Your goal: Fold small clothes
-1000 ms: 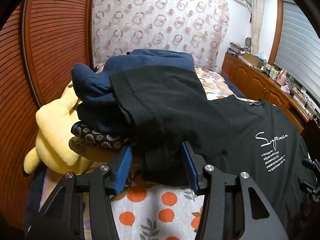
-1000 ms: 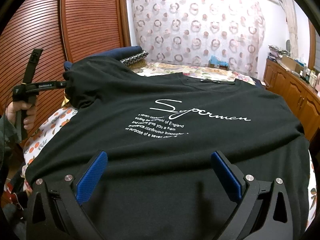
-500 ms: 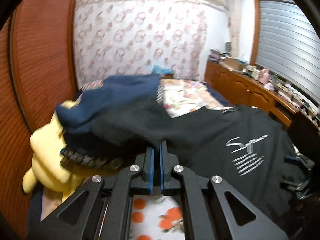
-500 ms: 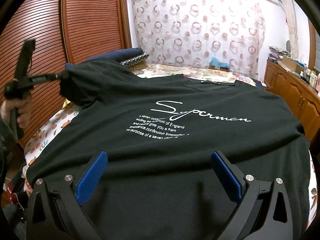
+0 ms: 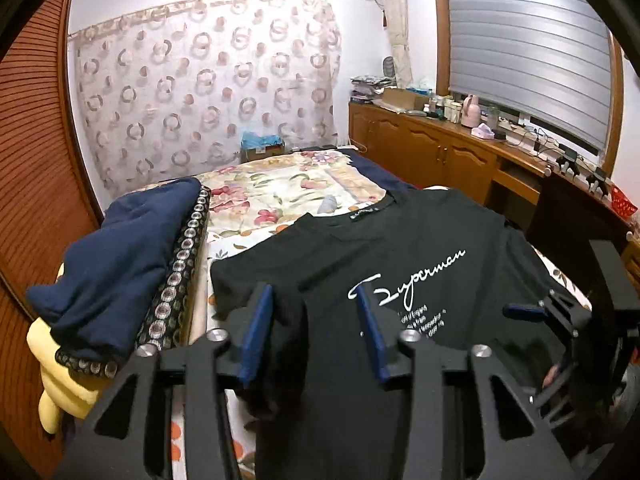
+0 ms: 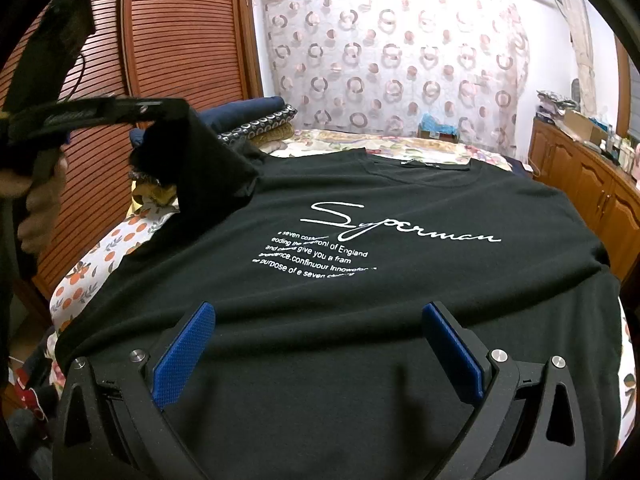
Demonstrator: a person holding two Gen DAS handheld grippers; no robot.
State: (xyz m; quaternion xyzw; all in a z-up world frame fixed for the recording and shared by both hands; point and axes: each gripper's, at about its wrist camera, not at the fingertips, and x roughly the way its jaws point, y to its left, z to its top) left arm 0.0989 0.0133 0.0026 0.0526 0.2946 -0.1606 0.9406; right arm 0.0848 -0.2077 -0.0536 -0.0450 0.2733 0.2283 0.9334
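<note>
Lifted since a second ago, left claw (image 5: 316, 328) opening — sleeve (image 6: 192, 164) between jaws.

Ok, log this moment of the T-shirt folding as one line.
black white-lettered T-shirt: spread on orange-print bedsheet | left gripper: fingers opening, raised sleeve between them | right gripper: open, empty, over T-shirt

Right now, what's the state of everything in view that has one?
T-shirt: spread print-up on the bed, one sleeve lifted.
Left gripper: jaws opening, black fabric between them.
Right gripper: open above the T-shirt, holding nothing.
Navy garment: folded, beside the T-shirt.
Blind: down.
Cabinet doors: shut.
</note>
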